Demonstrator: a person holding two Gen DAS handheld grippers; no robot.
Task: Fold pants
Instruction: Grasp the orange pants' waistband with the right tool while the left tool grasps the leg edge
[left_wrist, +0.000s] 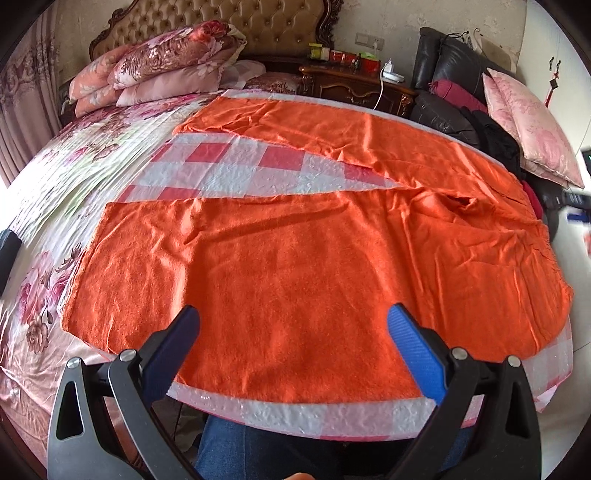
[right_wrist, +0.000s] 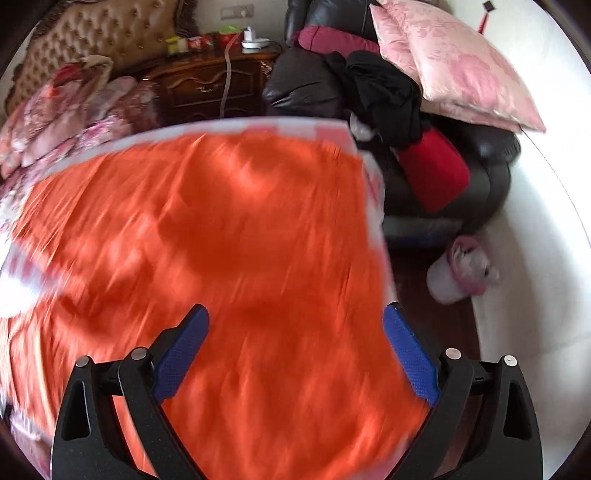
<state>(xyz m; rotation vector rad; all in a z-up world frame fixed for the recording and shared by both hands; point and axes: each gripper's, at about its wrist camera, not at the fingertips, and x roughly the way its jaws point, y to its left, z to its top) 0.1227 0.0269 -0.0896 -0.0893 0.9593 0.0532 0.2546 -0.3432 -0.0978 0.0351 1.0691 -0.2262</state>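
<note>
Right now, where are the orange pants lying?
In the left wrist view the orange pants lie spread flat on the checked sheet over the bed, legs pointing left, waist at the right near the black sofa.

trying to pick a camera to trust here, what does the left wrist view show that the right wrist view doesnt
Only the left wrist view shows both legs of the orange pants spread in a V, with the checked cover between them, the folded floral quilts and the person's jeans below the board edge.

Only the right wrist view, which is motion-blurred, shows the red cushion on the black chair and a pink slipper on the floor.

Both show the pants, the nightstand, the pink pillow, and their own tongs open, left and right, holding nothing.
</note>
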